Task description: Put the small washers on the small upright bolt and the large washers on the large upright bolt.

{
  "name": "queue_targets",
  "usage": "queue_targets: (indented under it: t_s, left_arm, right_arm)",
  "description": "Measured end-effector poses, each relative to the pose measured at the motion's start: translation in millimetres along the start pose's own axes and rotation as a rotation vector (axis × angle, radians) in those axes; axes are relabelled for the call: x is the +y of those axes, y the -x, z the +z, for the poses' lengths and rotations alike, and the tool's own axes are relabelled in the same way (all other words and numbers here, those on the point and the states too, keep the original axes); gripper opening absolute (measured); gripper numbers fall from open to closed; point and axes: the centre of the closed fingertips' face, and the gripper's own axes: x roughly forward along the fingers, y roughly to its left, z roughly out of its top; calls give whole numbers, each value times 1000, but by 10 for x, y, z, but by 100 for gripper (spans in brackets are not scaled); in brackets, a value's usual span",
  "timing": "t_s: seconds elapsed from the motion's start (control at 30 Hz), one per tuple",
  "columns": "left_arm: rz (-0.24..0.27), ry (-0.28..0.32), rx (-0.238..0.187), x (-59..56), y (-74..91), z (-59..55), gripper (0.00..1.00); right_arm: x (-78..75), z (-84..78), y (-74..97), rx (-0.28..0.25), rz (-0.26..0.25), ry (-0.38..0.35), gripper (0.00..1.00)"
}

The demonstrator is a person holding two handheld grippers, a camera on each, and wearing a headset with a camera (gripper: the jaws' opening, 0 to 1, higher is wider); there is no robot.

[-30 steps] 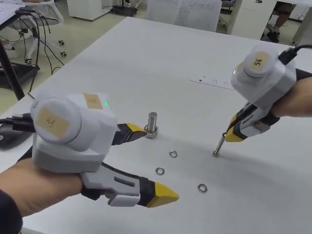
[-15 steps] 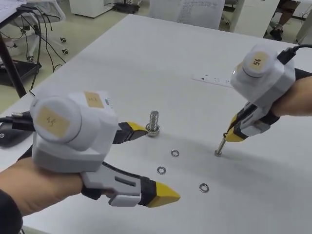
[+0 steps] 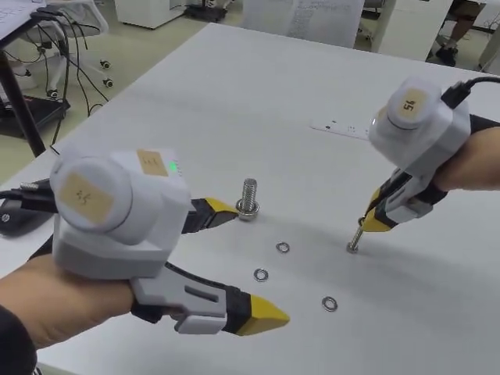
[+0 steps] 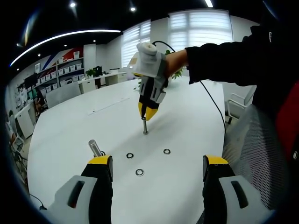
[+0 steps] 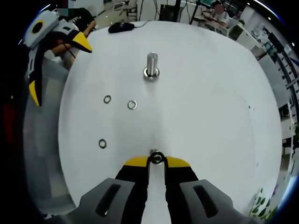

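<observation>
As the right gripper (image 5: 157,161) points tips-down at the small bolt (image 3: 355,237), the step in hand is judged to be seating a small washer (image 5: 157,157) on its shank.

- right gripper: jaws pinched nearly together on a small ring-like piece, taken for the washer, right at the tips and at the bolt's top end. Whether its hole has caught the shank cannot be told.
- left gripper (image 3: 248,262): jaws spread wide, holding nothing, hovering over the table (image 3: 234,94).
- loose washers (image 3: 283,248), three: flat on the table, ahead of the left jaws and in line with the gap between them; ahead and to the left of the right tips.
- large bolt (image 3: 248,198): upright, just ahead of the left gripper's left jaw, with a ring (image 3: 248,211) at its foot; washer or bolt head, cannot tell.

Handling, as judged:
- Keep the washer level and the tips centred on the shank's axis.
- Lower it straight down.
- Part the jaws only slightly, once the hole is over the end, so the piece drops rather than flicks away.
- The bolt is slim and stands free, so sideways pressure could topple it.
- The left gripper is well placed to take a next washer.
</observation>
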Motion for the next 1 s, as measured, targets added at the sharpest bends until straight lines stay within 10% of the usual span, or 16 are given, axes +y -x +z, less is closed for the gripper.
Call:
queue_targets:
  t_s: [1.0]
  left_arm:
    - [8,10,11,30,-20,-31,78]
  right_arm:
    - [55,-128,-412,17,37,-21,13]
